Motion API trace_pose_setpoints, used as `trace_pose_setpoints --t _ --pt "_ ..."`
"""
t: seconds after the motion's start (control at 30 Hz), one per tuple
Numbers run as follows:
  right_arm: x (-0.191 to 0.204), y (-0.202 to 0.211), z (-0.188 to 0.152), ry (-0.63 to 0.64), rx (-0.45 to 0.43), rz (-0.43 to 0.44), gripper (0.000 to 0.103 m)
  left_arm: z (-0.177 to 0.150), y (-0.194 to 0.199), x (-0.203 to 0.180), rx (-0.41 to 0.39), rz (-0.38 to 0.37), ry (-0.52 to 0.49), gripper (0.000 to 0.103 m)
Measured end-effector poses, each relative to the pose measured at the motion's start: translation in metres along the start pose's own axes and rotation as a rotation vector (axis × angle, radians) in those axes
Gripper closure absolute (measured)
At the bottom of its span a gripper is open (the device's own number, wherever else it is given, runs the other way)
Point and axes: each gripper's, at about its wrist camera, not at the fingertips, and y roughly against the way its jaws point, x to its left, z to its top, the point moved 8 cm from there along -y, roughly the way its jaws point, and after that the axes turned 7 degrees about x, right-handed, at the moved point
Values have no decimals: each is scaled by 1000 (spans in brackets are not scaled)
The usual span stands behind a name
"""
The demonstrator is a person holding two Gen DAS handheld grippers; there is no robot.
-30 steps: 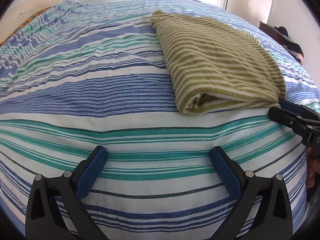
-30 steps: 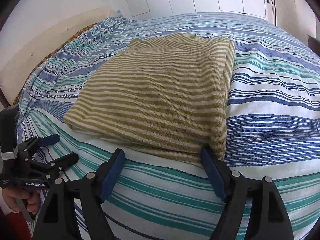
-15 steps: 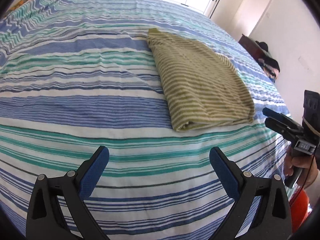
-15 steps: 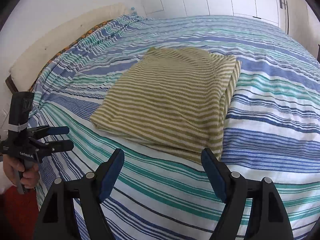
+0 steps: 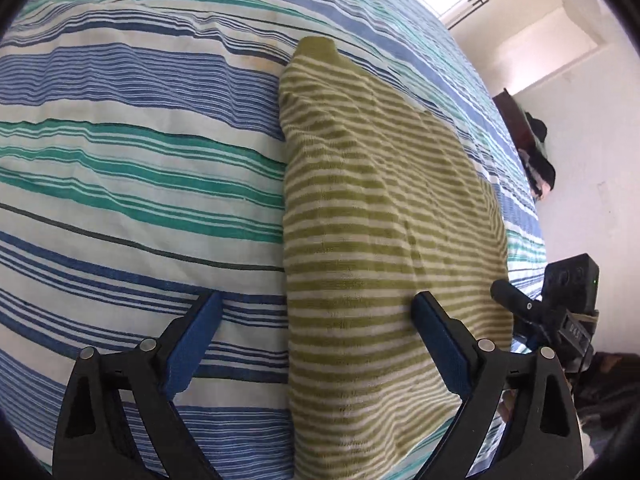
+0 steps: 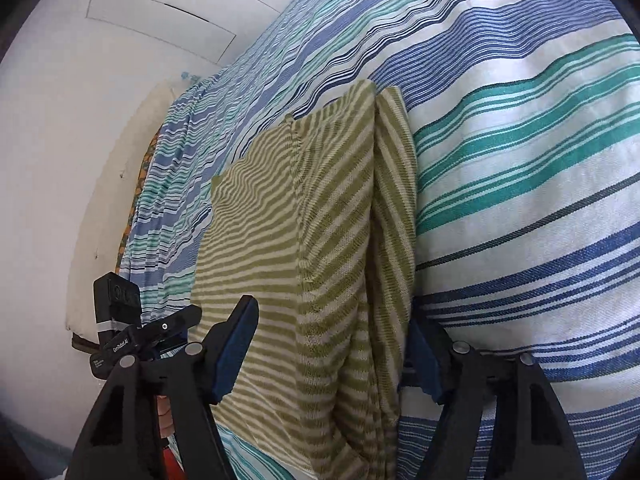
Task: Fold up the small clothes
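I've brought both tools in over the near end of the folded striped top, which lies flat on the striped bedspread; a second ago they stood back from it. My left gripper has just been narrowing, one corner between its jaws, not yet pinched. My right gripper, also closing, straddles the other corner. Looks like the next fold's pickup.

White lettering reading "GenRobot.AI" runs along the black body of the left gripper, seen in the right wrist view, with smaller print below it too blurred to read. In the left wrist view a small plate on the right gripper carries pale characters that cannot be made out.
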Motion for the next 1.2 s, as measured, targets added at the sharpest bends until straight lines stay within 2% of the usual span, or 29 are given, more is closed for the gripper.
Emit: trace_pose_setpoints --t 0.03,0.07,0.1,0.13,0.2,0.33,0.53,0.67,0.77,0.8,0.83,0.9,0.93,0.97,1.0,1.03,1.07,1.13,1.2 --pt "5 -5 -1 -9 19 55 46 -4 -5 -8 26 -24 -17 50" --pt "6 -9 -1 -17 31 62 62 -5 -10 -12 47 -17 -25 64" --pt "3 -12 -1 -20 41 19 75 -4 -9 -17 47 -6 -34 78" --pt "1 -13 -1 -20 46 -20 80 -3 -5 -20 40 -2 -36 81" --pt "10 -7 0 5 32 -49 81 2 8 -26 27 -3 -29 83" --pt "52 16 3 124 1 -75 82 17 49 -41 -19 -17 -43 83" --pt "127 71 20 270 -101 -62 82 39 130 -74 -140 -58 -113 83" --pt "161 112 13 329 -148 -23 82 28 164 -92 -164 -72 -171 83" --pt "166 120 -9 340 -135 -8 82 -3 154 -84 -109 -47 -173 79" --pt "160 115 -18 324 -113 -13 81 -18 143 -73 -81 -11 -163 68" --pt "148 107 -30 305 -82 -36 77 -34 130 -59 -59 53 -158 60" --pt "118 80 -54 259 -17 -155 58 -73 113 -27 -53 247 -166 54" --pt "98 74 -72 231 11 -221 42 -95 111 -15 -64 320 -181 52" --pt "79 74 -92 211 20 -273 35 -118 111 -5 -76 362 -196 49" --pt "66 79 -114 202 11 -310 33 -140 114 2 -88 384 -205 41" --pt "57 86 -135 198 -2 -342 26 -163 119 10 -102 407 -206 31" --pt "50 93 -156 195 -14 -378 15 -181 126 16 -121 435 -203 27" --pt "44 107 -193 195 -43 -448 5 -212 141 21 -162 498 -203 15" --pt "50 121 -227 204 -72 -506 4 -234 159 18 -212 565 -214 10"
